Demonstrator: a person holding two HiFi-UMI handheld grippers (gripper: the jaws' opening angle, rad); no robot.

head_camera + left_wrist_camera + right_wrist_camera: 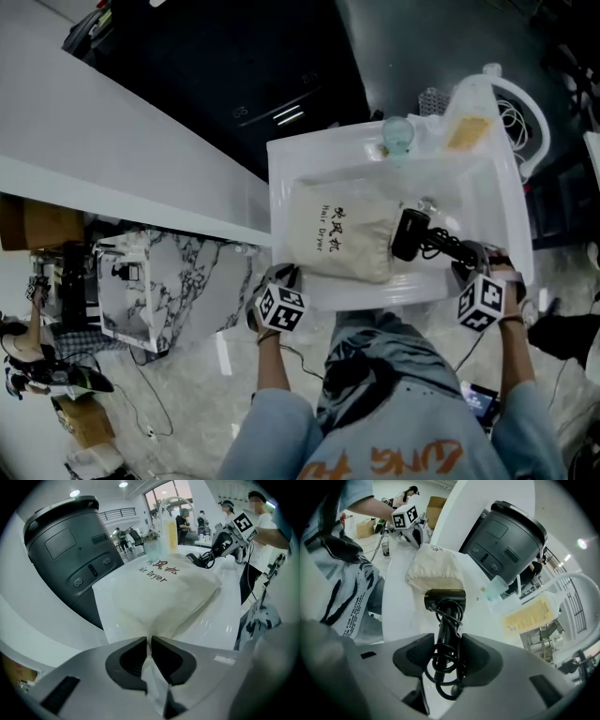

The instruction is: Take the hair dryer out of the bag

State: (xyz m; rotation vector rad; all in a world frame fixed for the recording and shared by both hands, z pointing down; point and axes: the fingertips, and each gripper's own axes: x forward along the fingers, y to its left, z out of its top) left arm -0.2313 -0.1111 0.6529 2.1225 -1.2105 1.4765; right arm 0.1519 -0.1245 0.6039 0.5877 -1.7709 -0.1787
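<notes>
A cream cloth bag printed "Hair Dryer" lies on the white table. My left gripper is at its near-left corner. In the left gripper view the gripper is shut on a fold of the bag. The black hair dryer is outside the bag, just right of its mouth. My right gripper holds it by the handle. In the right gripper view both pads of this gripper press on the handle and its coiled cord. The hair dryer's head points toward the bag.
A pale green cup and a clear bottle with a yellow label stand at the table's far side. A dark grey machine rises behind the table. A marble-patterned box sits on the floor at left. People stand in the background.
</notes>
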